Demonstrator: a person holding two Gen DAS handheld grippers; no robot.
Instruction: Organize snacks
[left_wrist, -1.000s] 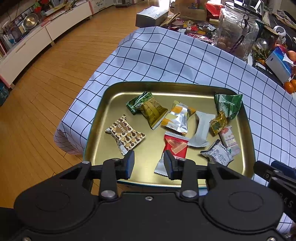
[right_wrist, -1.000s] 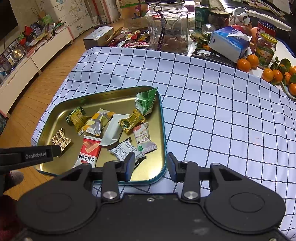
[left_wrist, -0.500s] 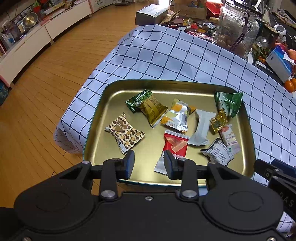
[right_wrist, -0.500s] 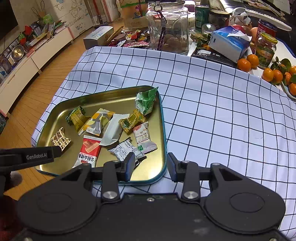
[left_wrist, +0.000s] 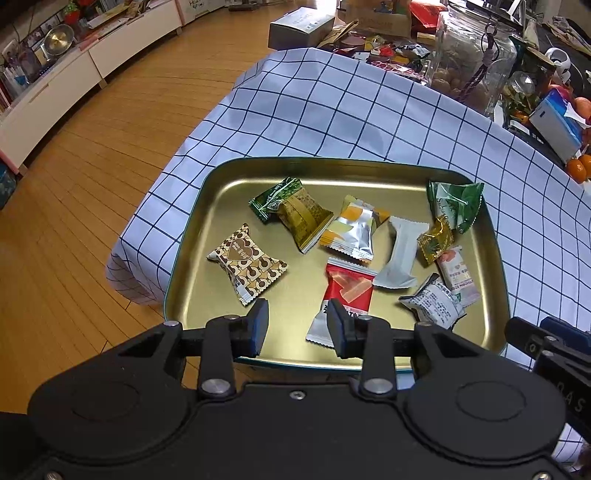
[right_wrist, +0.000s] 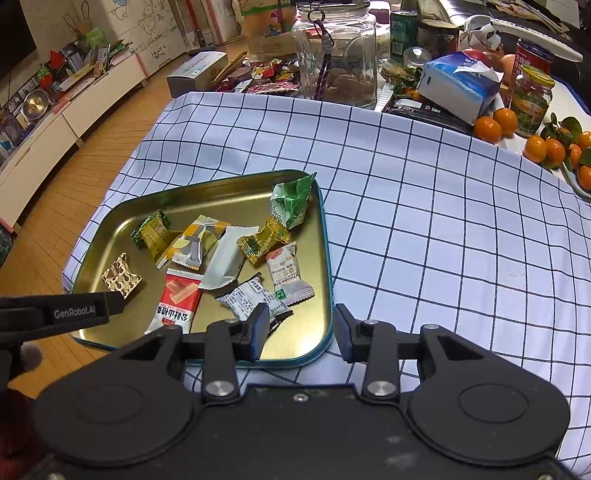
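A gold tin tray (left_wrist: 221, 192) with a teal rim sits near the corner of a table covered by a white cloth with dark grid lines (right_wrist: 443, 229). Wrapped snacks lie scattered in it, among them a brown heart-patterned packet (left_wrist: 245, 264) and a red packet (left_wrist: 345, 295). The left gripper (left_wrist: 297, 326) hangs tilted steeply down over the tray's near edge, jaws apart with nothing between them. The right gripper (right_wrist: 301, 330) tilts down likewise above the tray's near right corner, jaws apart and empty. Beyond the cloth stand a glass jar (right_wrist: 338, 55) and oranges (right_wrist: 495, 123)
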